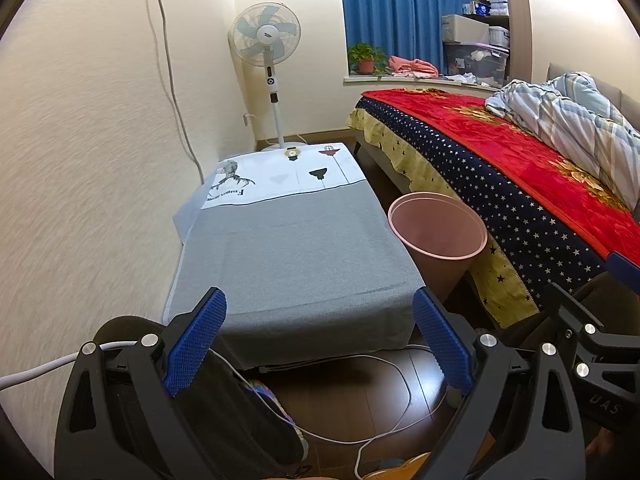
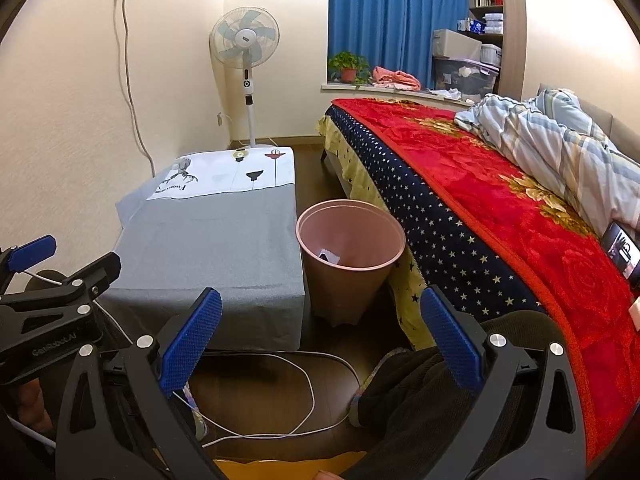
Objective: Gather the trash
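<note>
Both held spread and empty, left gripper (image 1: 320, 336) and right gripper (image 2: 320, 336); pink wastebasket (image 2: 350, 258) ahead between cloth-covered table (image 2: 208, 248) and bed (image 2: 500, 200), nearer the right, paper scrap (image 2: 329, 256) inside.

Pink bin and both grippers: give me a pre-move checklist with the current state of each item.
1. Left gripper open and empty: ok, jaws spread with nothing between them.
2. Right gripper open and empty: ok, same.
3. Pink bin upright, mouth open: ok; it stands on the floor between the covered table and the bed.
4. Bin has room: ok, only a small scrap shows at the bottom.
5. Trash left on the table top: cannot tell for the far end; the visible grey cloth is bare.
6. Floor path: not ok, a white cable loops in front of the table.
</note>
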A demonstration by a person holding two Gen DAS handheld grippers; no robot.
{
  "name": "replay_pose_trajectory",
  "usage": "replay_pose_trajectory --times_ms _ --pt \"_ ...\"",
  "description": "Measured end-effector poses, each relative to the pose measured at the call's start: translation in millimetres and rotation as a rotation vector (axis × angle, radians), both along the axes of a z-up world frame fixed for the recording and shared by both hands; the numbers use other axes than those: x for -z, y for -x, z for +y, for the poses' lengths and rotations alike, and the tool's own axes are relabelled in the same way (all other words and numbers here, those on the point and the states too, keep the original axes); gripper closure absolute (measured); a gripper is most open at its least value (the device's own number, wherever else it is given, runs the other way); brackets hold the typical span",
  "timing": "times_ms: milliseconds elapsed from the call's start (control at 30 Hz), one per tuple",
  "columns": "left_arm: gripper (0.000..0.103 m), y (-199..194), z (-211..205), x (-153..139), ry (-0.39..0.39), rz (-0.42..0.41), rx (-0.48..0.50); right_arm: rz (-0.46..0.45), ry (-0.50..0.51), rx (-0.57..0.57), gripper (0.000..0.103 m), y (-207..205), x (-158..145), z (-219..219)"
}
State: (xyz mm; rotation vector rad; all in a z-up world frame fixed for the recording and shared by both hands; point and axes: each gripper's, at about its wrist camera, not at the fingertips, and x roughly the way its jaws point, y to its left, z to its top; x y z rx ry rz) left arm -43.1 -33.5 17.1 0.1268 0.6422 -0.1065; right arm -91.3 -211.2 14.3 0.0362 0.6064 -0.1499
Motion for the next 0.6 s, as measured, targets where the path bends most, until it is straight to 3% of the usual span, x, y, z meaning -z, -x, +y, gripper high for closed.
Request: replay_pose_trajectory --times_ms 600 --pt "0.012 -2.6 1.7 1.7 0.008 0.000 0.015 0.019 -0.003 0.009 0.005 -3.0 2.7 -3.6"
